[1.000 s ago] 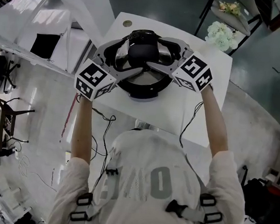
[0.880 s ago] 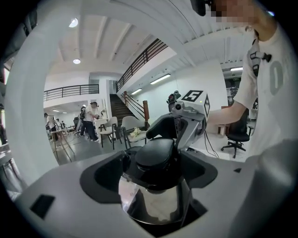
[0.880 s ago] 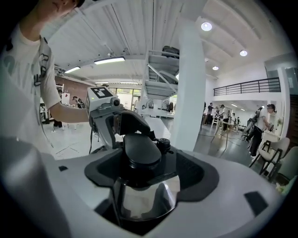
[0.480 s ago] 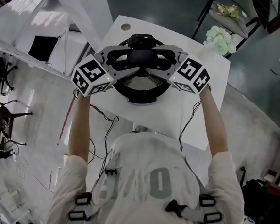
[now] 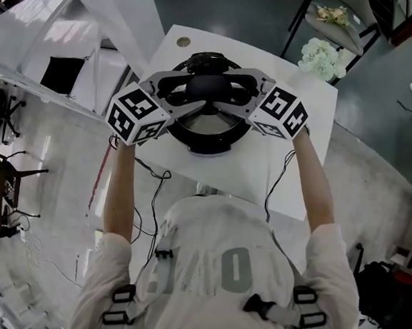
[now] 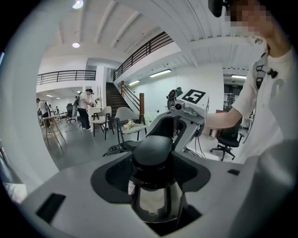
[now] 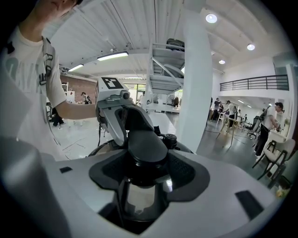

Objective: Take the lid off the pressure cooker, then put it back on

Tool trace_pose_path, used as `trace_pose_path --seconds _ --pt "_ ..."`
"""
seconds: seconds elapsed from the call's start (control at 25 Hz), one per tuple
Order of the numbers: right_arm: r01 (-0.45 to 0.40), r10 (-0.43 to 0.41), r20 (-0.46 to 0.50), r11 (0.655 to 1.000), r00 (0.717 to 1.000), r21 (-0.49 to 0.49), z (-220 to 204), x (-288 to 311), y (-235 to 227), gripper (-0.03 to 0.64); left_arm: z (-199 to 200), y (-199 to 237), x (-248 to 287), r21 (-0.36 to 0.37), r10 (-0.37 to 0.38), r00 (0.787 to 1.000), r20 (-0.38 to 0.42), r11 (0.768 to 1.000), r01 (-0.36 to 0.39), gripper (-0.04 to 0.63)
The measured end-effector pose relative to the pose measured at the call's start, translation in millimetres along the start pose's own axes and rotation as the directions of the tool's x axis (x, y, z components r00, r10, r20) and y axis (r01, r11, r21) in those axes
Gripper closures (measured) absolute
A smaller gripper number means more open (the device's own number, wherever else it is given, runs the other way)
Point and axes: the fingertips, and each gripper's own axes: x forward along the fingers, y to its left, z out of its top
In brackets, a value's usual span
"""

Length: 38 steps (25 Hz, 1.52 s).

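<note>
Grey moulded jaws of left gripper [image 5: 196,89] and right gripper [image 5: 227,90] have just been closing and clamp the rounded black knob [image 5: 210,86] from opposite sides. Beneath, domed shiny steel lid [image 5: 211,123] seated on black-rimmed pressure cooker [image 5: 215,144], on smooth white table [image 5: 290,182]. White flowers [image 5: 323,53] beyond.

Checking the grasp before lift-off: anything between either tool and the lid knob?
Nothing visible does. The left tool and right tool have just closed their jaws on the lid's black knob from opposite sides, pads against it. Nothing shows above the pressure cooker to block the lift.
</note>
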Motion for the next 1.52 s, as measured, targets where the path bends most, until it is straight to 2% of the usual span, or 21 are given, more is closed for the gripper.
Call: trace_pose_path --seconds 0.28,0.52,0.76,1.04,1.36,1.52 --pt "0.057 -0.057 0.011 0.998 0.998 0.012 1 -2 1 0.354 -2 1 0 -0.049 -0.055 0.998 0.012 0.997 0.055 0.331" --pt "0.128 -0.128 0.004 0.991 0.992 0.029 1 -2 3 0.362 -5 4 -5 -0.08 -0.031 0.999 0.01 0.996 0.032 0.322" --pt "0.169 -0.168 -0.016 0.985 0.986 0.044 1 -4 4 0.365 -4 3 -5 -0.036 -0.021 0.999 -0.032 0.999 0.02 0.322" --pt "0.229 -0.227 -0.029 0.971 0.973 0.069 1 -6 4 0.371 -6 7 -8 -0.086 0.001 1.0 -0.022 0.996 -0.003 0.318" --pt "0.206 -0.213 0.013 0.958 0.977 0.201 0 -22 17 0.418 -8 18 -17 -0.072 0.062 0.997 -0.043 0.995 -0.065 0.319" --pt "0.218 -0.226 0.016 0.953 0.974 0.212 -1 -24 16 0.419 -8 17 -15 -0.069 0.064 0.997 -0.046 0.995 -0.067 0.324"
